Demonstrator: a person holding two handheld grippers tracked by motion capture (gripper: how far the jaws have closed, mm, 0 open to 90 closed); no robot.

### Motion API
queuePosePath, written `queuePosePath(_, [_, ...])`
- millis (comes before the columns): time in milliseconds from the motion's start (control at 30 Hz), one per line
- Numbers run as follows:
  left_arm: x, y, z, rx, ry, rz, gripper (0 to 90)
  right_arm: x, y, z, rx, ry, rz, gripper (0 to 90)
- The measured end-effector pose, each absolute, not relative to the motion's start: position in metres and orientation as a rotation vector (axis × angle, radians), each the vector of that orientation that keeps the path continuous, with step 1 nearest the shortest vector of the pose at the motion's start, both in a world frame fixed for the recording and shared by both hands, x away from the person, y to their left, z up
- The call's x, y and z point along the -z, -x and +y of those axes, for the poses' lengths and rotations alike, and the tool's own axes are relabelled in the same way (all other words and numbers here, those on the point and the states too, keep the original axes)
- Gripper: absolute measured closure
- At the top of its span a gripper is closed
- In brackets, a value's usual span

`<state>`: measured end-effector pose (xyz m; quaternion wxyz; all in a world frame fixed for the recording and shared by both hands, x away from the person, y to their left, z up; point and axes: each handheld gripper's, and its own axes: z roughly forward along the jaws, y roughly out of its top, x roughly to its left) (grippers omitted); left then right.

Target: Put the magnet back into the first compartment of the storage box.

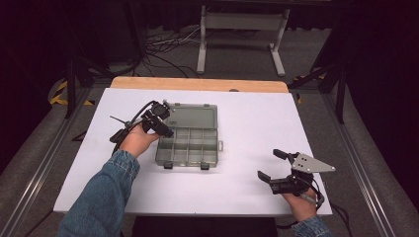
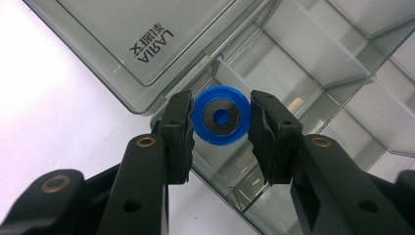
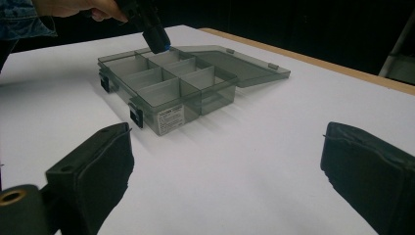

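The big white table spreads out under me, and on it sits the smoky-grey transparent plastic compartment box, its hinged lid flung flat open toward the far edge. My left gripper hovers over the box's back-left corner compartment, and there it is: jaws clamped on a small round blue plastic disc with a grey metal centre, pinched edge to edge right above that compartment. My right gripper rests well apart, near the table's front right corner, jaws spread wide with nothing between them.
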<state>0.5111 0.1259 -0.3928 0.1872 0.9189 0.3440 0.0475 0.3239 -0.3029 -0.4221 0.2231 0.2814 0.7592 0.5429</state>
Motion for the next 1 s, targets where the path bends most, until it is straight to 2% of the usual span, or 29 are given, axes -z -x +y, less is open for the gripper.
queuePosePath(867, [0.3982, -0.5086, 0.1210, -0.116, -2.650, 0.976, 61.2, 0.4219, -0.3225, -0.3035, -1.506, -0.771, 2.097, 5.9])
queuePosePath(933, [0.3956, -0.5072, 0.1217, -0.134, -2.638, 0.964, 58.7, 0.4219, -0.3225, -0.3030, -1.505, -0.768, 2.100, 5.9])
queuePosePath(1000, [0.3932, -0.5059, 0.1221, -0.130, -2.622, 0.972, 50.5, 0.4218, -0.3224, -0.3030, -1.509, -0.767, 2.098, 5.9])
